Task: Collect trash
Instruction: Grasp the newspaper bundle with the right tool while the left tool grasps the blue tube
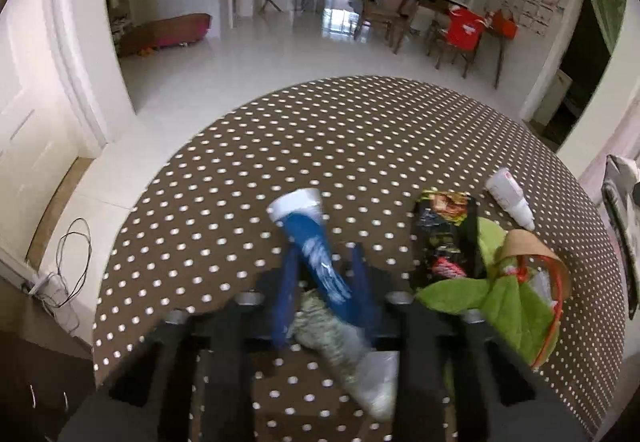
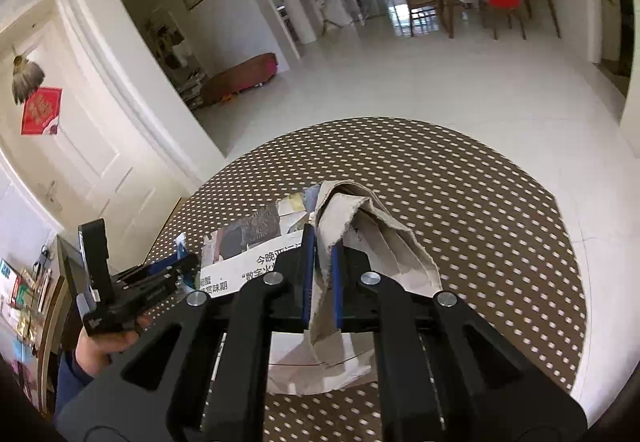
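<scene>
Collection is partly done: my left gripper (image 1: 324,274) clamps the blue-and-white crumpled tube wrapper (image 1: 316,254), my right gripper (image 2: 320,262) pinches the brown paper bag (image 2: 360,226), while a black snack wrapper (image 1: 448,234) and white bottle (image 1: 510,198) remain at 2 o'clock on the table.

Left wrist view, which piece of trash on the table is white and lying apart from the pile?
The small white bottle, lying alone beyond the black snack wrapper and green wrapper. The blue tube sits in the left gripper.

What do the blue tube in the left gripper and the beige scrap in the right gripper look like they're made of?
Blue tube: probably soft plastic or laminate, glossy, printed, with a flat crimped end. Beige scrap: matte kraft-type paper or thin card, judging by its frayed torn edges and sharp creases.
</scene>
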A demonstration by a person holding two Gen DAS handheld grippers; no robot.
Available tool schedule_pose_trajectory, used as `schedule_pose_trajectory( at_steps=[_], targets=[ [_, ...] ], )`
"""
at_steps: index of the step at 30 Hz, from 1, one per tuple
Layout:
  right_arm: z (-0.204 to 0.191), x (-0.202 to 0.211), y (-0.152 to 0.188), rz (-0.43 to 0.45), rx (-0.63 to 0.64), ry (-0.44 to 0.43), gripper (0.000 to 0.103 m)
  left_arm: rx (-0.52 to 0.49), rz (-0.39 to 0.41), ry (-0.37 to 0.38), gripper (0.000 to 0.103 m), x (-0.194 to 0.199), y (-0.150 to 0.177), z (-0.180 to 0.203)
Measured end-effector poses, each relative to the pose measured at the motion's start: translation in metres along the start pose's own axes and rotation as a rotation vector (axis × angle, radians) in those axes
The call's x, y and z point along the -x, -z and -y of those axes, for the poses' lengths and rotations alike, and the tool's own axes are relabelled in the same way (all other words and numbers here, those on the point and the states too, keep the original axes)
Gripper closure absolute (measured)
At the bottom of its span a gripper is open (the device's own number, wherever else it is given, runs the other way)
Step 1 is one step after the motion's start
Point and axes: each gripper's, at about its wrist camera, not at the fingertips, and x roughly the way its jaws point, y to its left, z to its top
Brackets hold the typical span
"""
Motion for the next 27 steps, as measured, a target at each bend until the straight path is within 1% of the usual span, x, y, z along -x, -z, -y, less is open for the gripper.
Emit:
schedule_pose_trajectory(
  at_steps=[1,3,10,14,16,20,24,26,27],
  targets=[
    [0.007,0.004,0.002,0.007,-0.011,0.006,0.095,-0.005,0.008,0.002,0.092,0.002,-0.001,0.003],
    [0.017,0.01,0.003,0.016,-0.028,0.011,0.095,-0.02,0.038,0.012,0.093,0.011,-0.004,0.01],
    [0.052,0.039,0.003,0.06,-0.074,0.039,0.095,-0.045,0.133,0.033,0.093,0.045,-0.016,0.03],
    [0.068,0.056,0.003,0.088,-0.089,0.059,0.095,-0.063,0.17,0.063,0.093,0.065,-0.024,0.053],
    [0.071,0.06,0.001,0.101,-0.095,0.071,0.095,-0.08,0.184,0.08,0.093,0.072,-0.025,0.064],
    [0.084,0.075,0.0,0.128,-0.112,0.098,0.095,-0.116,0.198,0.133,0.093,0.08,-0.024,0.095],
    [0.096,0.093,0.004,0.156,-0.128,0.133,0.095,-0.167,0.202,0.212,0.093,0.084,-0.022,0.146],
    [0.107,0.107,0.006,0.172,-0.138,0.161,0.095,-0.19,0.199,0.243,0.093,0.084,-0.021,0.168],
    [0.114,0.114,0.008,0.181,-0.146,0.174,0.095,-0.208,0.198,0.266,0.093,0.083,-0.019,0.186]
  ],
)
